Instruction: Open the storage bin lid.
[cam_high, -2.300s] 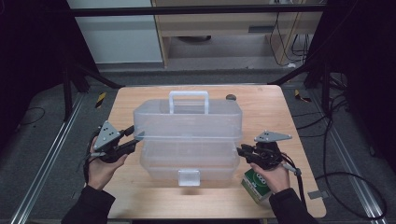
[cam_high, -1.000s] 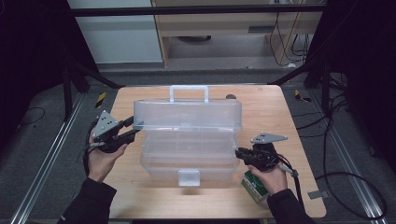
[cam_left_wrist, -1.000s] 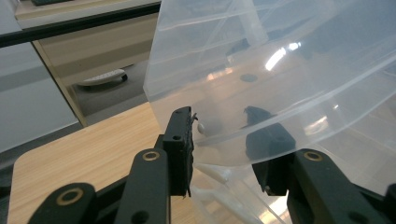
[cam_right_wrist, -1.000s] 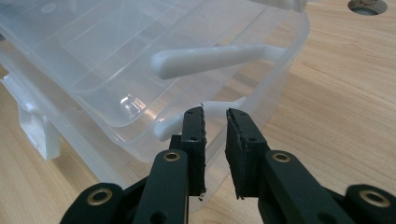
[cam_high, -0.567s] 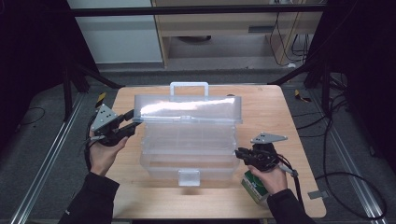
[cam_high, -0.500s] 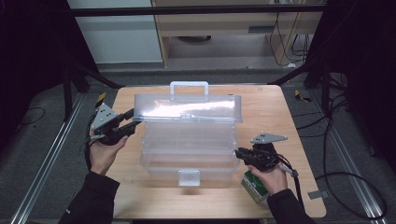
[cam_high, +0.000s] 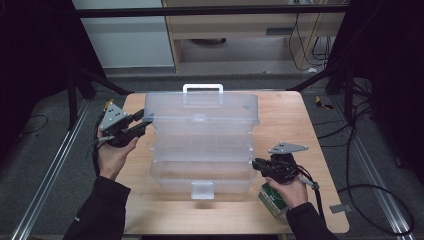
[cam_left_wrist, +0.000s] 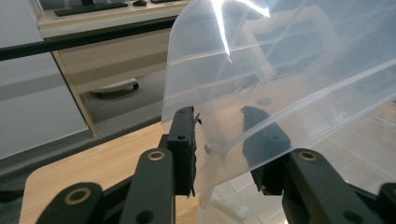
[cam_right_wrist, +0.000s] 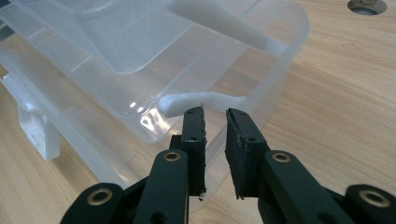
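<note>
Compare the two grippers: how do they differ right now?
The left gripper sits up at the lid of the clear box, its fingers astride the lid's edge and just closing; the right gripper sits low at the box's base rim, fingers narrower. Both are black and hand-held.

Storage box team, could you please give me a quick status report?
Left gripper at clear lid corner, jaws closing. Right gripper at box base wall. Green carton beside the right hand.
</note>
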